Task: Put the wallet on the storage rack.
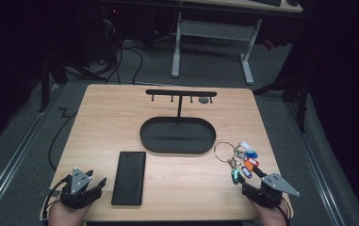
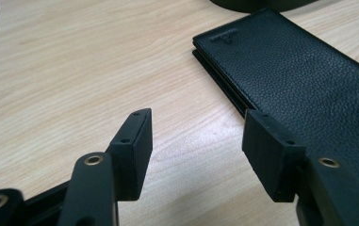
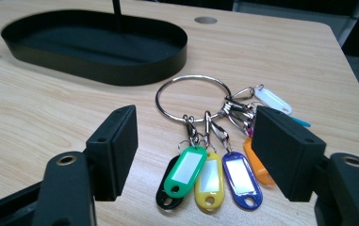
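Note:
A black leather wallet lies flat near the table's front edge, left of centre. My left gripper rests just left of it, open, with bare wood between its jaws. A metal ring carrying several coloured key tags lies at the front right. My right gripper sits just behind the tags, open, with the green, yellow and blue tags seen between its jaws. A black oval tray with a T-shaped hook stand stands mid-table.
A small round hole marks the tabletop behind the tray. The wooden table's edges drop to grey carpet. A white-legged desk and floor cables are beyond the far edge.

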Tool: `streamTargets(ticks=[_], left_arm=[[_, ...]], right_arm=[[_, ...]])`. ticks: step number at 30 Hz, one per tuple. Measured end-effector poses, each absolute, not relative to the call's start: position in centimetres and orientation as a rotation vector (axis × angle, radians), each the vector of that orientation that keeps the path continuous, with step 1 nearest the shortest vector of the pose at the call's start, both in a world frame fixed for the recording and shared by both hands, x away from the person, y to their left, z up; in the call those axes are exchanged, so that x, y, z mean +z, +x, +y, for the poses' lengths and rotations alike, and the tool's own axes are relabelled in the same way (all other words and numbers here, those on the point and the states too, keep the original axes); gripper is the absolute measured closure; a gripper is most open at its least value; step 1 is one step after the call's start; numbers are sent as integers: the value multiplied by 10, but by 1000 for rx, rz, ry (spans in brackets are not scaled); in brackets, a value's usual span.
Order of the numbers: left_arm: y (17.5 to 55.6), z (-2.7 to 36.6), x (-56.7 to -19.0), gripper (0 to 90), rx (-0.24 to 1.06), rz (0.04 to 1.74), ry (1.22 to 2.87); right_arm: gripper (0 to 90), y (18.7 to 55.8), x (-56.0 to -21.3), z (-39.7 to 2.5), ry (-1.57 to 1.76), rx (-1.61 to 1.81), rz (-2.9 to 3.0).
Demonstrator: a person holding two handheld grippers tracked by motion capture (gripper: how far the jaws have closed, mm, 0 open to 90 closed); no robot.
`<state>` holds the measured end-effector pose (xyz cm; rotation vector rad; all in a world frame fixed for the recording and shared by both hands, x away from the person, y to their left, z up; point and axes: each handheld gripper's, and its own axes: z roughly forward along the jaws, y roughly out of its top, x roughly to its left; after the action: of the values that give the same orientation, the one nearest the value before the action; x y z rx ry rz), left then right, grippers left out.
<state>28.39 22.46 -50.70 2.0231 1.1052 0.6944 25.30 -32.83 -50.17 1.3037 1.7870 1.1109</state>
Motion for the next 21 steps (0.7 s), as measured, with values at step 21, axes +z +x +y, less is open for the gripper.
streamTargets(ticks=[21], left_arm=[[283, 210, -513, 439, 685, 1035, 2105]], right_arm=[[325, 258, -508, -330, 1300, 1099, 1824]])
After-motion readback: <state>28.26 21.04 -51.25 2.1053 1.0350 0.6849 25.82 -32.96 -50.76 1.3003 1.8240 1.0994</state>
